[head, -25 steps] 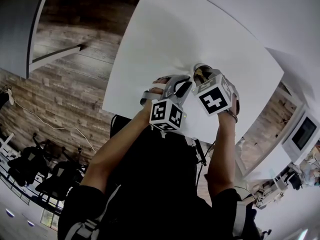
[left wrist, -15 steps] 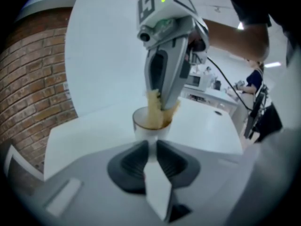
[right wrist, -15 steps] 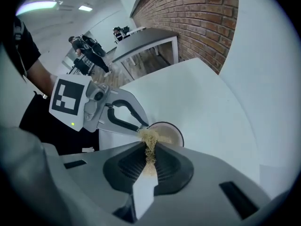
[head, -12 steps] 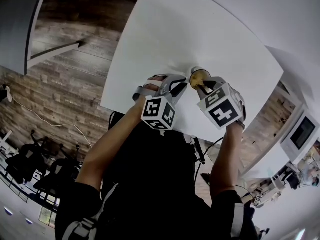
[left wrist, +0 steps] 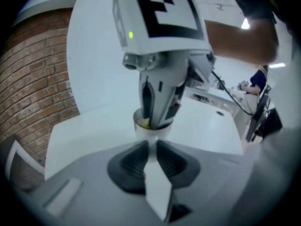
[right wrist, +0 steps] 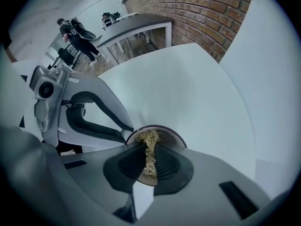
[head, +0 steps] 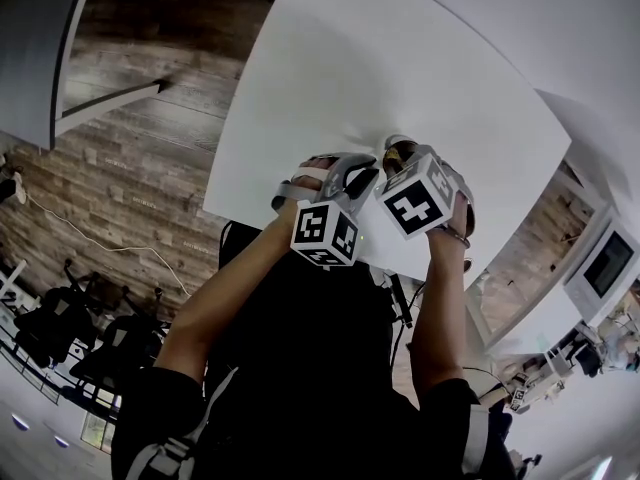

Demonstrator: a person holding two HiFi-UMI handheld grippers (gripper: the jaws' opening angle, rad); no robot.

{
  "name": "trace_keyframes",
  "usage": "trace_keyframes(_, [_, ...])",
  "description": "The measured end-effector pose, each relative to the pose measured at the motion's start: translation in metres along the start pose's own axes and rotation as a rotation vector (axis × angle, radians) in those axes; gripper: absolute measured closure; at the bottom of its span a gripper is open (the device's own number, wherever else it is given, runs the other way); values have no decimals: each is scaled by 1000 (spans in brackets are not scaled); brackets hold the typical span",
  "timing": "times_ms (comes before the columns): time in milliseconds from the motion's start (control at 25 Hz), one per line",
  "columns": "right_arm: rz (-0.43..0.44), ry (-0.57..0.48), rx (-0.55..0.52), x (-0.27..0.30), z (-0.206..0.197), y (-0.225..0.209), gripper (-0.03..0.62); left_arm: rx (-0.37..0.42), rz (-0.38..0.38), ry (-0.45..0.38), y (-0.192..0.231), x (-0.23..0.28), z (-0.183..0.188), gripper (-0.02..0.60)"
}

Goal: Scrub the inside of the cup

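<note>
Cup (left wrist: 148,133) clamped, left hand-held gripper (left wrist: 152,145); right hand-held gripper (right wrist: 151,147) pinches scrubber (right wrist: 147,136), seemingly inside.

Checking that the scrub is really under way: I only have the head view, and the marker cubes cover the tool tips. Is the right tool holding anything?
Observer: Yes. In the right gripper view the right tool pinches a straw-coloured fibre scrubber between its jaws.
Operator: Does the scrubber reach the cup?
Observer: Its bunched far end sits within the round mouth of the cup.
Operator: And the left tool?
Observer: In the left gripper view the left tool is closed on a narrow white part at the cup's near side, holding it upright. I cannot tell whether that part is a handle.
</note>
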State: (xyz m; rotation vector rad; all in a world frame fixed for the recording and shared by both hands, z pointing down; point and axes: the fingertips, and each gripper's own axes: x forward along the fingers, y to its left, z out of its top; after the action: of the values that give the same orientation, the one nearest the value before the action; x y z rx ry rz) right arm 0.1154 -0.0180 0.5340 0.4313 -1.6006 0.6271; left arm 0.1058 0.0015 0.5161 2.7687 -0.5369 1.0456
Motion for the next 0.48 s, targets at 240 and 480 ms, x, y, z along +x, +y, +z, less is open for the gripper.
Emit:
trace_keyframes(240, [-15, -193, 215, -17, 6, -4, 565, -38, 45, 15, -4, -1, -1, 523])
trace_keyframes(480, [-54, -480, 511, -47, 8, -19, 565, -76, 70, 18, -2, -3, -3, 523])
